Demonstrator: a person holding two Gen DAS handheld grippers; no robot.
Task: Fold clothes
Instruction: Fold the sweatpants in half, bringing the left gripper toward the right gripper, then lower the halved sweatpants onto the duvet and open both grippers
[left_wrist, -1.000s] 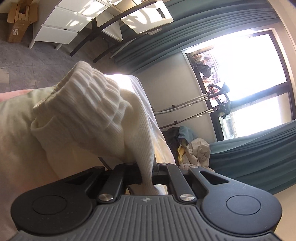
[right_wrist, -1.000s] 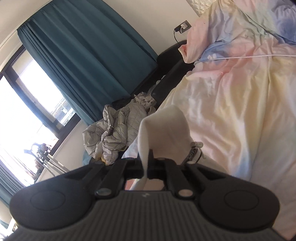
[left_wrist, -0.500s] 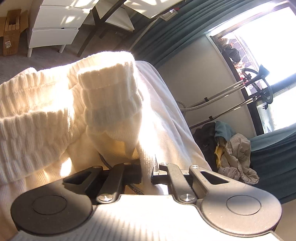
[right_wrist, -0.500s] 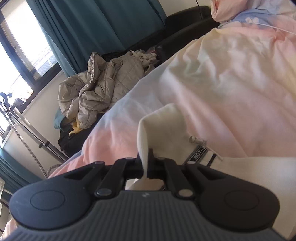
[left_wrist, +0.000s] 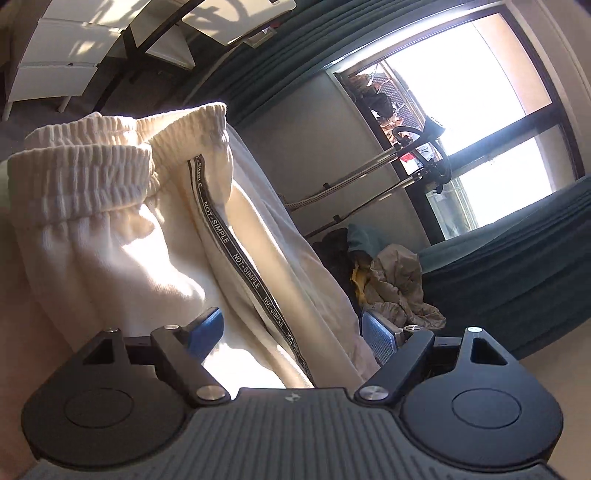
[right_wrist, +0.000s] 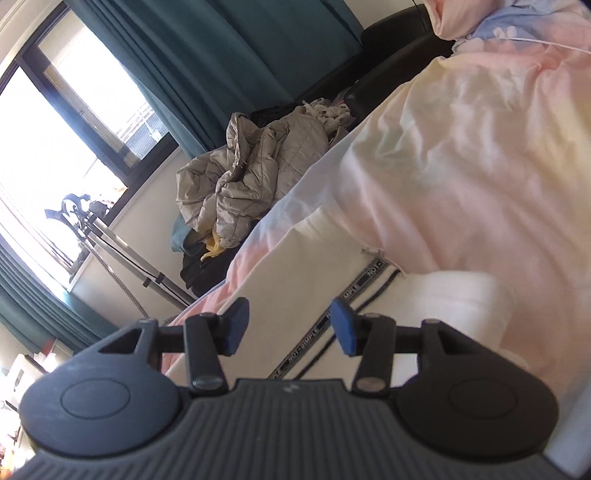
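Both grippers have their jaws spread wide with nothing in them: the left gripper (left_wrist: 291, 328) sits right over the cream sweatpants (left_wrist: 122, 258), and the right gripper (right_wrist: 288, 325) is low above them too. The pants lie folded on the pastel bedsheet (right_wrist: 461, 147), striped tape running away, ribbed cuffs (left_wrist: 81, 177) at the far end, I think. Thick soft knit, floppy, not slippery, so I'd pinch the cuffs or the folded edge. A jacket pile (right_wrist: 251, 177) sits beyond.

A home bedroom: pastel duvet (right_wrist: 461, 155) on the bed, teal curtains (right_wrist: 221, 55), clothes heap (right_wrist: 251, 184) by the window.
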